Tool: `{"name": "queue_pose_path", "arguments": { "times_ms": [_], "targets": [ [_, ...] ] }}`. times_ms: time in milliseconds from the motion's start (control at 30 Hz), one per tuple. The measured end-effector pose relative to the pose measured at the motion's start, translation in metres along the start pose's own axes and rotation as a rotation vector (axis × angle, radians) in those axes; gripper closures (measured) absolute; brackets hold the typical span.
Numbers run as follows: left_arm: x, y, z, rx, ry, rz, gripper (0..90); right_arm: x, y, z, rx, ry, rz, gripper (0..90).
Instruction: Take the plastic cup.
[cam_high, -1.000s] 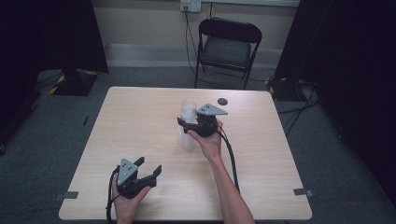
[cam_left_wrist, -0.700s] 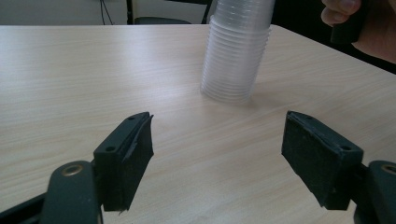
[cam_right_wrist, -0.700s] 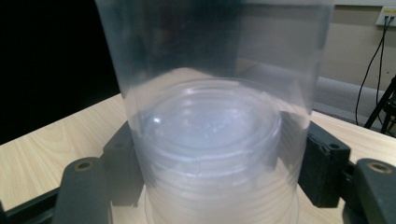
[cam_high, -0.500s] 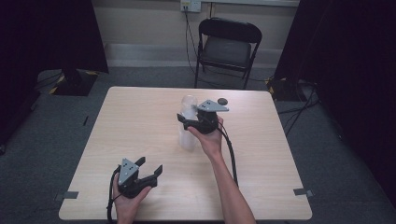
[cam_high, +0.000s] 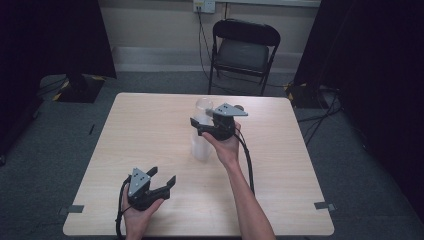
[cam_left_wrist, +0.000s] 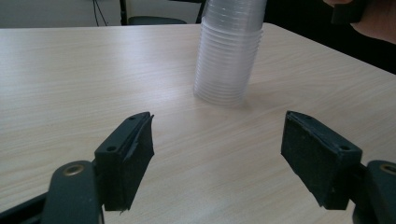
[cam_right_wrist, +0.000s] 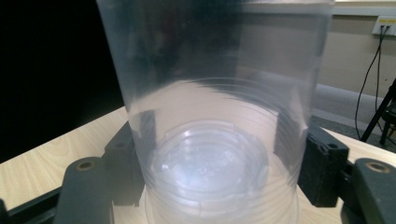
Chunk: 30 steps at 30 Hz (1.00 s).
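A tall stack of clear plastic cups (cam_high: 202, 142) stands upright near the middle of the wooden table (cam_high: 150, 125). My right gripper (cam_high: 196, 126) reaches it from the right. Its pads sit on both sides of the topmost cup (cam_right_wrist: 210, 93) and press its walls, and the jaws have just been closing on it. My left gripper (cam_high: 162, 176) rests low near the front left of the table, held in a hand, its jaws wide open with nothing between them. In the left gripper view it (cam_left_wrist: 217, 154) points at the stack (cam_left_wrist: 229, 60), well short of it.
A black folding chair (cam_high: 242, 47) stands behind the table's far edge. Dark curtains hang at both sides of the room. A cable trails from the right gripper along the forearm (cam_high: 247, 165). Bare tabletop lies left of the stack and between the two hands.
The right gripper has shifted slightly farther from the person at the top of the stack. The left gripper has stayed put.
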<state>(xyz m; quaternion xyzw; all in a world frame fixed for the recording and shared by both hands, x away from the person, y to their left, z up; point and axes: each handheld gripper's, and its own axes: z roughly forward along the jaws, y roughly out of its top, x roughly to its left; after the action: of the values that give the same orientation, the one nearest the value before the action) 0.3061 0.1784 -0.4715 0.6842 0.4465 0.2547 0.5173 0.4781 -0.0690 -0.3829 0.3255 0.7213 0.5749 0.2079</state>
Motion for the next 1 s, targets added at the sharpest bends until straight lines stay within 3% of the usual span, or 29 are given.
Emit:
{"name": "queue_pose_path", "arguments": {
  "times_ms": [333,1000],
  "targets": [
    [-0.002,0.001,0.002,-0.01,-0.005,0.0,25.3,0.004,0.01,-0.006,-0.018,0.02,-0.005,31.3],
    [-0.005,0.001,0.005,-0.011,-0.059,0.007,28.8,0.003,0.024,-0.024,-0.07,0.045,0.037,32.8]
  ]
}}
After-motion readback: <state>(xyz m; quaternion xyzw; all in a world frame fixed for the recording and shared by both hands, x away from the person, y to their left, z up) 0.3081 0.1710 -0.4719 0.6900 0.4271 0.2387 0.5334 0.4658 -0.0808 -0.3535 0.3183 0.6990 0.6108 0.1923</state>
